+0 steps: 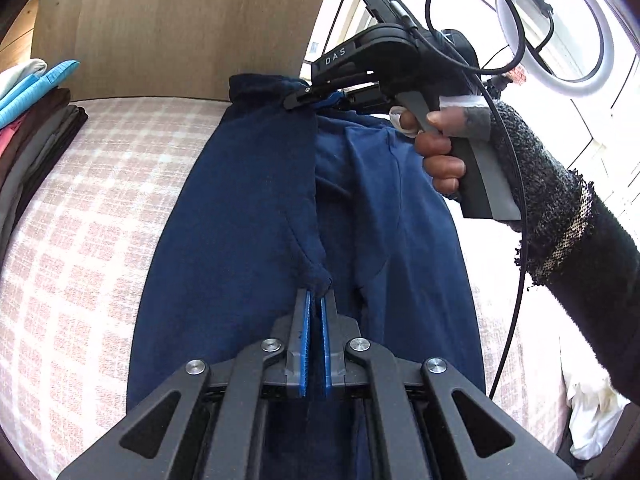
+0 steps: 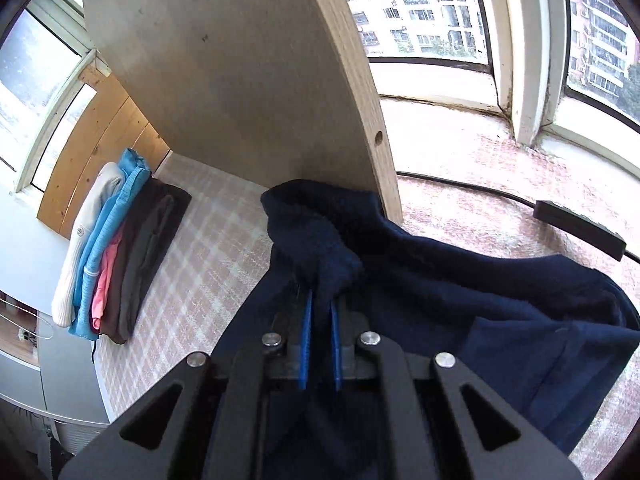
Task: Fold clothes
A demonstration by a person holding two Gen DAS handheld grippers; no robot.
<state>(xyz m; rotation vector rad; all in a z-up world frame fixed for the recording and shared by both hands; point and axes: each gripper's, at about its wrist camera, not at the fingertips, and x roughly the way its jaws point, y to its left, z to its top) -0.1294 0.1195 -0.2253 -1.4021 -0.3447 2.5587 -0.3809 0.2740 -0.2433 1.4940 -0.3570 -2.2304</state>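
A navy blue garment (image 1: 248,208) lies lengthwise on the pink checked surface (image 1: 80,264). My left gripper (image 1: 316,294) is shut on a bunched fold of it at the near end, cloth pinched between the blue pads (image 1: 306,320). In the left wrist view the right gripper (image 1: 298,98) is held by a hand in a dark knitted sleeve and clamps the garment's far end. In the right wrist view the right gripper (image 2: 322,298) is shut on a thick navy fold (image 2: 332,264), and the rest of the garment (image 2: 500,304) drapes to the right.
A stack of folded clothes (image 2: 116,248), white, blue, pink and dark, sits at the left, also seen in the left wrist view as folded clothes (image 1: 32,120). An upright wooden board (image 2: 240,80) stands behind the garment. A ring light (image 1: 556,24), cables and windows are to the right.
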